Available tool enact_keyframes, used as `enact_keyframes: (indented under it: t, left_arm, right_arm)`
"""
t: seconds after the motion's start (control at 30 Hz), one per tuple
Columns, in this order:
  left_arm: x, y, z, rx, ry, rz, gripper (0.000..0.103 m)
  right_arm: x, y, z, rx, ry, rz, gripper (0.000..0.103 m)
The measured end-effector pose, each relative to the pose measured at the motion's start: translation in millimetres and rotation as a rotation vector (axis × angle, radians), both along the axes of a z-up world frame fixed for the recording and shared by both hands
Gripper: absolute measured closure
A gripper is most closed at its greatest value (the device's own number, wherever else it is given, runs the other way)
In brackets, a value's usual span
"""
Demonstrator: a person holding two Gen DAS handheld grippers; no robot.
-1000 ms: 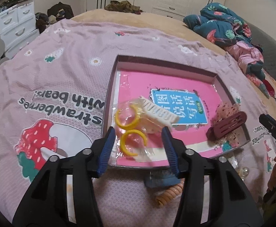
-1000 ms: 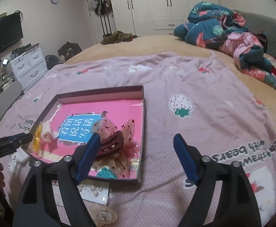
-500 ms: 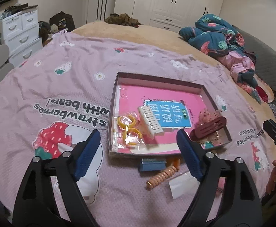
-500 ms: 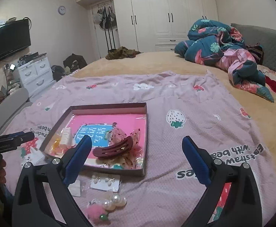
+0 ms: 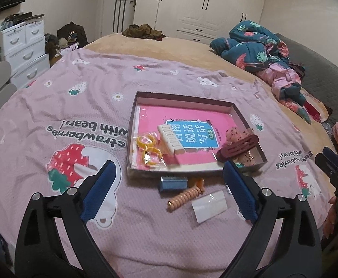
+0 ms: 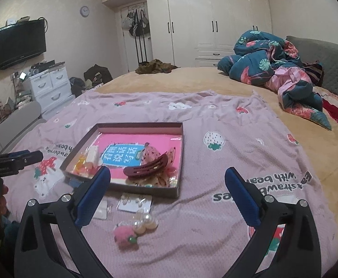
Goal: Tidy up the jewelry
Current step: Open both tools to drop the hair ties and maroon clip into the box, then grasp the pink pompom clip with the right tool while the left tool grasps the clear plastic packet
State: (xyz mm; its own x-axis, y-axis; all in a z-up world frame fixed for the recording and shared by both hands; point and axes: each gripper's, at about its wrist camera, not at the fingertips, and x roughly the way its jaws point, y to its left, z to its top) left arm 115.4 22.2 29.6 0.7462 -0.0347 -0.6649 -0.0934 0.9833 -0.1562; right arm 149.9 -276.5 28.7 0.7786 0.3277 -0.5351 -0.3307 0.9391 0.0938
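I judge the next pick is among the loose pieces on the bed just in front of the shallow cardboard tray with the pink liner [image 5: 131, 136]: I would drop squarely over the peach coiled hair tie [image 5: 184, 197] and pinch across its coil. My left gripper [image 5: 169, 186] is opening, its fingers already wide and empty. My right gripper [image 6: 167, 194] has fingers spread wide with nothing between them, above the pearl cluster clip [image 6: 145, 224].

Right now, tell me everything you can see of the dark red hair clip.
The dark red hair clip is a long, curved claw clip of smooth, plastic-looking material, with slots along its side. It lies shut on its side in the box, near the front right corner in the right wrist view, resting on speckled pink fabric and partly over the pink book. No tongs touch it.
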Motion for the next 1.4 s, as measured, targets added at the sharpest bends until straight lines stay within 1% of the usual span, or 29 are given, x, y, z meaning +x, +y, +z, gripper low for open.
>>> enact_keyframes:
  t: [0.4,0.8,0.93,1.1,1.4]
  left_arm:
    - [-25.1,-8.3,-8.0,0.008,0.013,-0.006,0.016]
    - [-42.9,-9.4,-19.1,0.004,0.035,-0.005,0.016]
    - [-44.4,-11.8,-26.5,0.006,0.054,-0.011,0.016]
    - [-44.7,-15.2,-35.2,0.003,0.072,-0.021,0.016]
    - [-42.6,-18.0,-48.0,-0.010,0.100,-0.036,0.016]
  right_arm:
    - [-31.4,7.9,-10.4,-0.045,0.008,0.059,0.004]
    - [-47.2,17.8,-28.7,-0.076,0.042,0.110,0.004]
    - [-49.4,21.6,-38.1,-0.084,0.061,0.122,0.004]
    - [-53.4,28.3,-48.1,-0.109,0.063,0.133,0.004]
    - [-52.7,37.8,-65.2,-0.118,0.093,0.155,0.004]
